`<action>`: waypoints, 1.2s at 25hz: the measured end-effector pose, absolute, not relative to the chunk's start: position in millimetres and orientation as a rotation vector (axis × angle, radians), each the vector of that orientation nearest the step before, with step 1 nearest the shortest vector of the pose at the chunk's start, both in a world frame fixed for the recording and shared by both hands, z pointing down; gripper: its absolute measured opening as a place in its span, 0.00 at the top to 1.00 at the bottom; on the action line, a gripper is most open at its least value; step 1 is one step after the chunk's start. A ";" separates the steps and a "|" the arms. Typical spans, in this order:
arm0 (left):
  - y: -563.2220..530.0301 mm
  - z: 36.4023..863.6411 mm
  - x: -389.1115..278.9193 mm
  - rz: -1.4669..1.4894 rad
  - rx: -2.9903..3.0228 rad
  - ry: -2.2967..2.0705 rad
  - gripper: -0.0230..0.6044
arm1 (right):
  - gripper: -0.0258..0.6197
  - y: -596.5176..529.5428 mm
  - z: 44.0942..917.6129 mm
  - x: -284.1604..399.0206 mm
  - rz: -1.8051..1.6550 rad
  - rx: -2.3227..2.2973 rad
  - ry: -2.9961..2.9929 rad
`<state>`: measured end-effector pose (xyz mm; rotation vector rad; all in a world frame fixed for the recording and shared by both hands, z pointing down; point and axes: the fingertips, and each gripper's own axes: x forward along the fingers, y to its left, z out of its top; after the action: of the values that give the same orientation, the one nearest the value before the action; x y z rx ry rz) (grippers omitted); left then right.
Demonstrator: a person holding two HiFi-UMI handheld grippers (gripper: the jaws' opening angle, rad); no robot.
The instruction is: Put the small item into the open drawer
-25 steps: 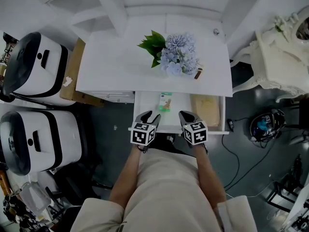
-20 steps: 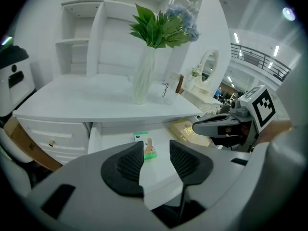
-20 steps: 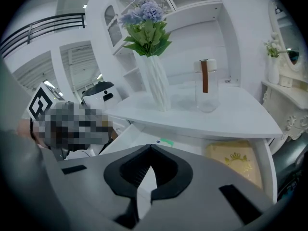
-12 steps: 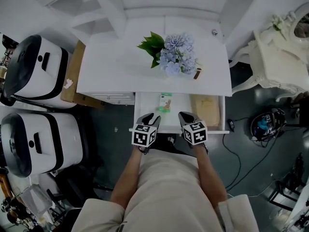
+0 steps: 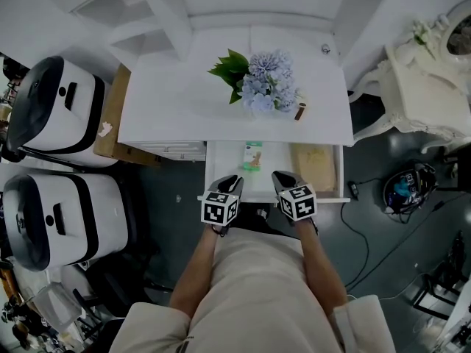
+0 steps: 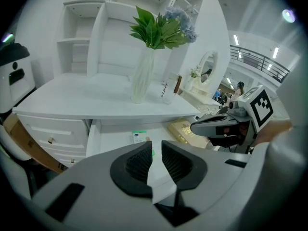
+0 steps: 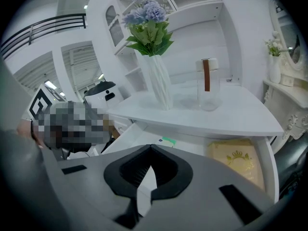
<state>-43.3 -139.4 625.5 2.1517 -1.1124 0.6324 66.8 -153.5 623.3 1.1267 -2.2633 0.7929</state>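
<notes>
The small item, a green and white packet, lies flat in the open drawer under the white tabletop; the packet also shows past my left jaws, and its corner past my right jaws. My left gripper hovers at the drawer's front edge. Its jaws have just been closing and stand a narrow gap apart, with nothing between them. My right gripper hangs beside it, jaws shut and empty.
A yellow box fills the drawer's right end. On the tabletop stand a vase of blue flowers and a small glass with a brown stick. White appliances stand at the left, a cardboard box beside the table, cables on the floor at the right.
The left gripper's jaws have narrowed from wide apart to a small gap. Both hands have stayed at the drawer's front edge; the packet has not moved.
</notes>
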 end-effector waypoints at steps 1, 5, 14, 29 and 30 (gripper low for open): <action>-139.6 625.2 -43.8 0.629 2.151 -1.115 0.85 | 0.92 -152.7 623.7 66.5 0.794 1.124 -2.263; -139.8 623.7 -46.5 0.616 2.146 -1.135 0.92 | 0.92 -150.2 625.1 67.5 0.800 1.119 -2.263; -135.8 630.5 -53.6 0.631 2.114 -1.157 0.94 | 0.92 -145.6 627.9 73.1 0.799 1.122 -2.255; -125.2 633.8 -54.6 0.628 2.112 -1.149 0.94 | 0.92 -135.8 629.5 72.9 0.796 1.115 -2.246; -125.3 633.7 -54.2 0.627 2.114 -1.148 0.94 | 0.92 -135.6 629.6 73.2 0.794 1.115 -2.245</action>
<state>-54.2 -125.3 633.7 2.1140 -1.1484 0.6266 73.2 -135.6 629.6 1.1155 -2.2445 0.7942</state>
